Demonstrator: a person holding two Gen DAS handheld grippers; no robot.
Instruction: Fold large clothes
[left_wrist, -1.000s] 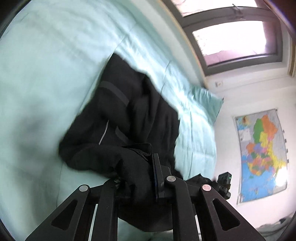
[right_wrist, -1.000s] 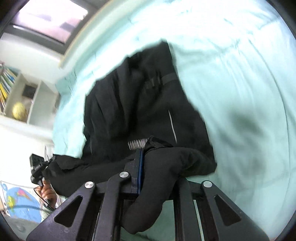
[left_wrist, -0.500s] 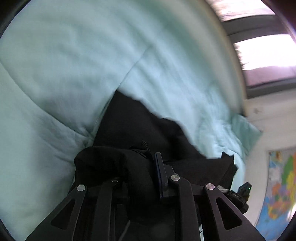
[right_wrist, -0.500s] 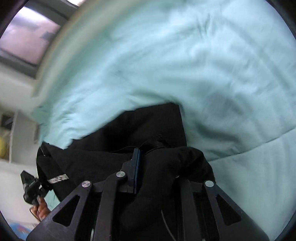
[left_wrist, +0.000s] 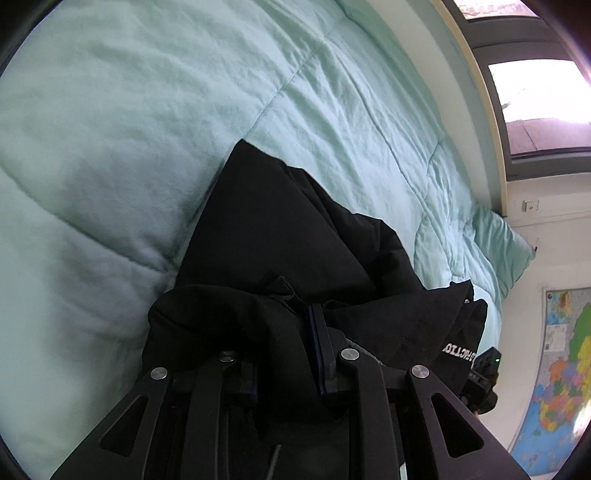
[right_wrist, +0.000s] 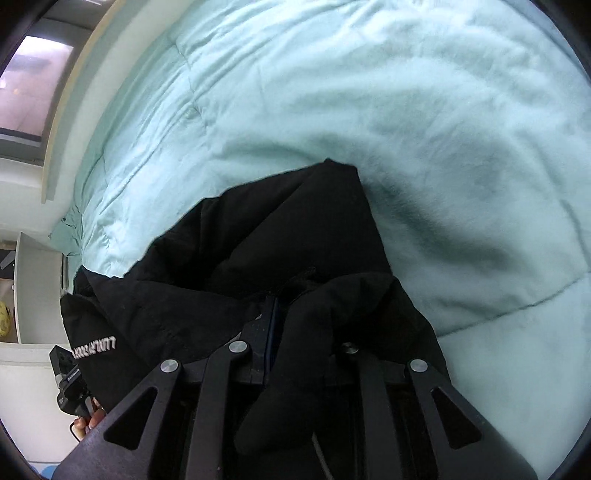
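as it lies bunched on the bed, the black jacket (left_wrist: 295, 229) is stretched forward and away from both grippers, its long axis running from the clamped near edge to a far corner resting on the quilt. the left gripper (left_wrist: 284, 350) is seen closed on a thick fold of the jacket's near edge, with cloth draped over its left finger. the right gripper (right_wrist: 295, 332) is likewise clamped on the same garment (right_wrist: 266, 236), a loose roll of fabric hanging down between and below its fingers. the near edge is held up between the two grippers, which appear about equally close to it; neither can be judged nearer. white lettering is shown on a flap to the right of the left gripper and to the left of the right one. the coming move is judged to turn on this forward lie: the held edge would be carried ahead over the far corner.

beyond the jacket, a pale green quilt (left_wrist: 147, 110) is spread on all sides, soft and creased, so some sinking and dragging may be expected. a window (left_wrist: 535, 103) is seen ahead and to the right of the left gripper, a wall map (left_wrist: 561, 369) lower right, and a pillow (left_wrist: 498, 243) between them.
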